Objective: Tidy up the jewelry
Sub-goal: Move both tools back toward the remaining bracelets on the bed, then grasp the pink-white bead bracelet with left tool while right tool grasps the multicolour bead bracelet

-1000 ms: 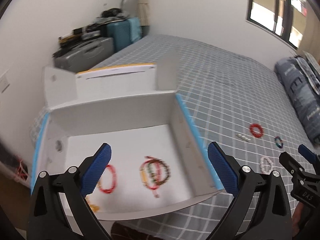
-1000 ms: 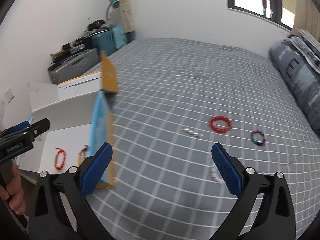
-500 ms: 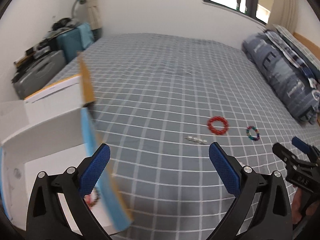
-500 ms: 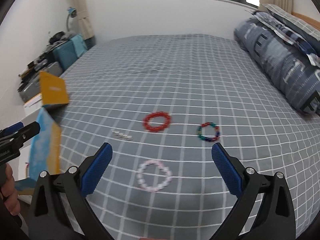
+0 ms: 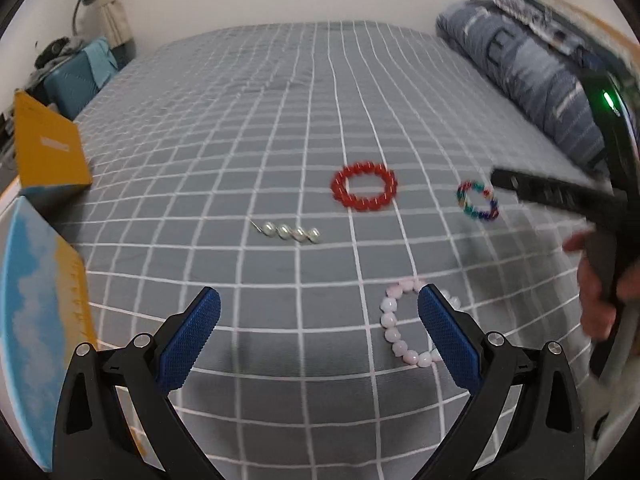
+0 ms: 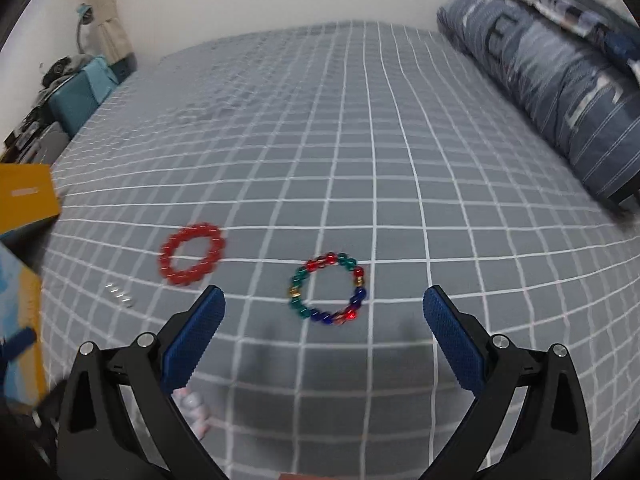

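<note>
Left wrist view: left gripper (image 5: 318,326) is hovering wide apart, pink bracelet (image 5: 404,330) lying by its right finger. Right gripper (image 6: 323,330) (also spread wide) is hovering over multicolor bracelet (image 6: 327,289), probably not touching, mid-bed (image 6: 360,140).

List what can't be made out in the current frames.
- Pink bracelet: left wrist view, the left gripper covers part; right wrist view, mostly behind the right gripper.
- Box: cut off at the left edge, inside unseen.
- Pearl piece: right wrist view, blurred and tiny.
</note>
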### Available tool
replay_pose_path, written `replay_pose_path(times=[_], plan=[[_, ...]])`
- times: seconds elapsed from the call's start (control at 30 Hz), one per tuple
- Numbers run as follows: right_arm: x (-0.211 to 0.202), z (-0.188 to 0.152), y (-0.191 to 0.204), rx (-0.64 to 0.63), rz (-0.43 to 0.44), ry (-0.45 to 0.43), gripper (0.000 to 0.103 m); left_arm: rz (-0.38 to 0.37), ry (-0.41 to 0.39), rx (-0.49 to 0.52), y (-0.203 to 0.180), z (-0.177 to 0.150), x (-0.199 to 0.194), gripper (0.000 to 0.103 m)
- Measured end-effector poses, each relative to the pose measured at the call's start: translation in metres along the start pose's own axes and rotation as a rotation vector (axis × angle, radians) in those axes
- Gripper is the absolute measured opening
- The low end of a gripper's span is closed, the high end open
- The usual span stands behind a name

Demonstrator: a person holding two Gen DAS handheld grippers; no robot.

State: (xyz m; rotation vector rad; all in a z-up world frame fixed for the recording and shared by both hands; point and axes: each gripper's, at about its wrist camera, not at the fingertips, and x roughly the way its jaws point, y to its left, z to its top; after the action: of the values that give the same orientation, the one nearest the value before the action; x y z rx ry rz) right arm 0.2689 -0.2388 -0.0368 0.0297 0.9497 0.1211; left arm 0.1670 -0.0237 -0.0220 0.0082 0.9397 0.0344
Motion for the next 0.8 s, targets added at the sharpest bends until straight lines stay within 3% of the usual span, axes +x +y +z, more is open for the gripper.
replay_pose_path(times=[0.27, 0.63, 0.73, 0.8], plan=[[0.049, -0.005, -0.019, 0.031, -0.019, 0.045, 0.095, -0.041, 0.03, -0.023, -0.019, -0.014, 0.037, 0.097], [0.067, -0.017, -0.019, 0.019, -0.063, 0.013, 0.087, -0.029, 0.056, -0.032, -0.02, -0.026, 0.062, 0.096], [0.068, -0.016, -0.019, 0.006, -0.074, 0.004, 0.08, -0.014, 0.052, -0.036, -0.02, -0.026, 0.063, 0.084], [0.067, -0.018, -0.019, 0.006, -0.076, -0.001, 0.069, -0.014, 0.051, -0.024, -0.021, -0.026, 0.062, 0.072]])
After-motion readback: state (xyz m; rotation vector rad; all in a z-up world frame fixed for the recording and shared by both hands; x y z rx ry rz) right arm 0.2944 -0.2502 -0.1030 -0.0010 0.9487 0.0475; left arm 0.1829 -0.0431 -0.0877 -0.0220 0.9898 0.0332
